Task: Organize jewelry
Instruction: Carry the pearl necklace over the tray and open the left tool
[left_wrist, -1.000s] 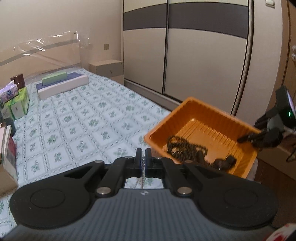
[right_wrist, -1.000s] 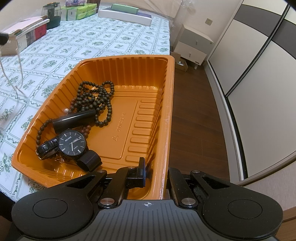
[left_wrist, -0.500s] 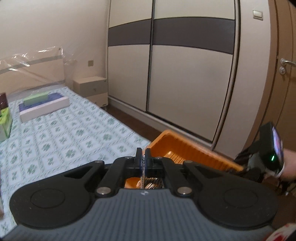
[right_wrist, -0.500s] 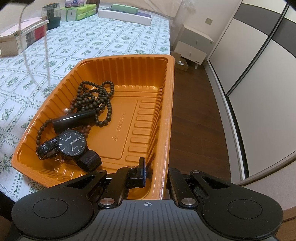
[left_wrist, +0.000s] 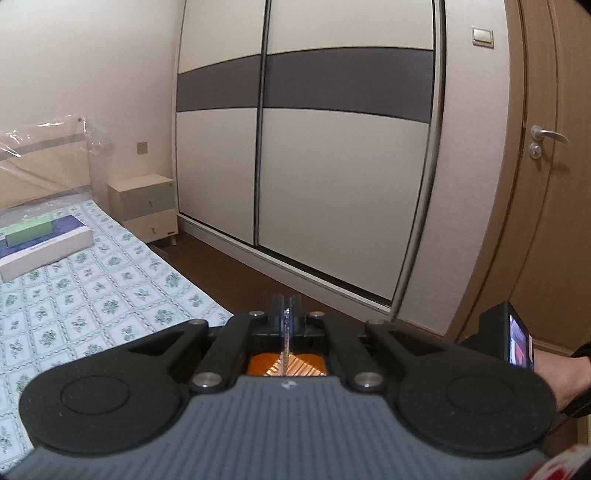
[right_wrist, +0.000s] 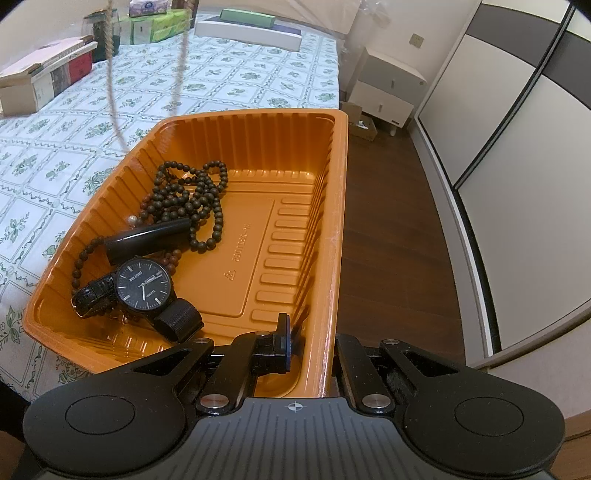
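Chain (right_wrist: 114, 92) now swung over the tray (right_wrist: 341, 206), at 11 o'clock; left gripper (left_wrist: 286, 317) clamps it, right gripper (right_wrist: 310, 332) clamps the rim. Beads (right_wrist: 188, 192), watch (right_wrist: 142, 286) stowed; chain remains.

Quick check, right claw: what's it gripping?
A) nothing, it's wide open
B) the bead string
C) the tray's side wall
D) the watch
C: the right claw is clamped on the orange tray's near side wall, one finger inside and one outside, while the watch and the beads lie loose on the tray floor.
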